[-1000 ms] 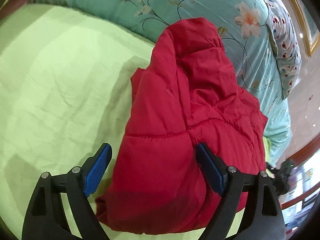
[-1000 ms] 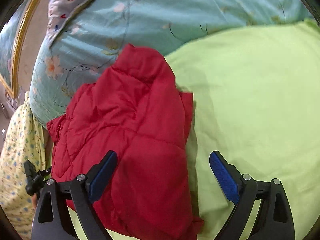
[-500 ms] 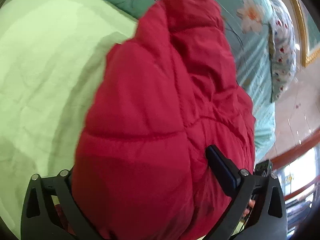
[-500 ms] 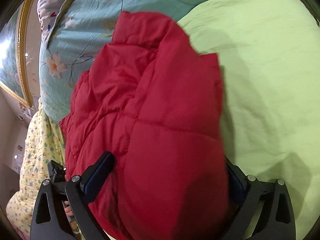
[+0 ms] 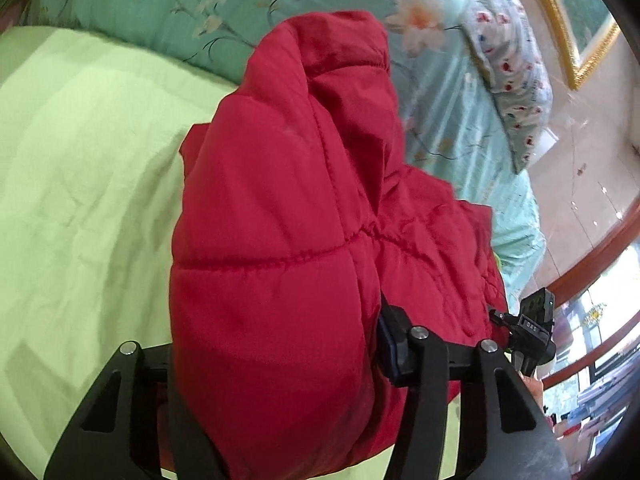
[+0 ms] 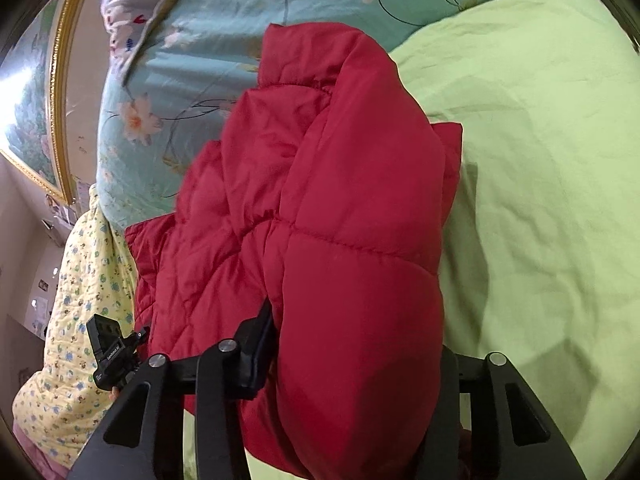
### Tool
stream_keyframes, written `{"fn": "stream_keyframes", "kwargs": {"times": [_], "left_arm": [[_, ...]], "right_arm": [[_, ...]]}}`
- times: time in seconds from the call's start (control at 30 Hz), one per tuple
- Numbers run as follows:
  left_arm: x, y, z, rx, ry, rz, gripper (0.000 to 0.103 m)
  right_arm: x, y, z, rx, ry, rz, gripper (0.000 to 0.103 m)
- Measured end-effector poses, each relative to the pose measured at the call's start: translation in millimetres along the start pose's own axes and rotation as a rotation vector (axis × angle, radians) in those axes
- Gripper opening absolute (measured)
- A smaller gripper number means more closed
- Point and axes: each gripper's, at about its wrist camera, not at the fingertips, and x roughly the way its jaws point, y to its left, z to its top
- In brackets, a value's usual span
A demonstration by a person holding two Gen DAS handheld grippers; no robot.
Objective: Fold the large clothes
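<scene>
A red quilted puffer jacket lies bunched on a light green bed sheet; it also shows in the right wrist view. My left gripper is shut on a thick fold of the jacket's near end; its left finger is hidden under the fabric. My right gripper is shut on the same near end from the other side, its right finger covered by fabric. The jacket's far end rests against the teal quilt.
A teal floral quilt lies bunched along the far side of the bed, also in the right wrist view. A spotted pillow lies behind it. A person in yellow patterned clothes stands at the bed's edge.
Both grippers moved forward over the jacket's near end and closed on it. The fabric now bulges up between the fingers and the near end is gathered and raised.
</scene>
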Motion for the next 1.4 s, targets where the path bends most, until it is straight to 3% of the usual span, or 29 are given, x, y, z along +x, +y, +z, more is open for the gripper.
{"fn": "stream_keyframes", "kwargs": {"times": [0.43,0.6,0.8,0.93,1.2,1.4], "left_arm": [[-91,-12,-94,-0.029,-0.003,-0.075,0.051],[-101,-6,-116,-0.024,0.003,-0.067,0.051],[-81,5,-120,-0.019,0.012,0.052,0.051],[-70,11,-120,-0.030,0.009,0.085,0.055],[-59,1,-120,0.029,-0.022,0.216,0.078],[-71,-4,-123,0.021,-0.043,0.241,0.081]], "right_arm": [[-78,26,-103,-0.029,0.054,0.045,0.043],[-89,24,-126,-0.017,0.058,0.052,0.043],[-79,20,-124,-0.004,0.035,0.019,0.045],[-73,11,-126,0.010,0.021,-0.018,0.053],[-64,-4,-134,0.048,-0.010,-0.055,0.066],[-69,-7,-138,0.057,-0.018,-0.074,0.070]]}}
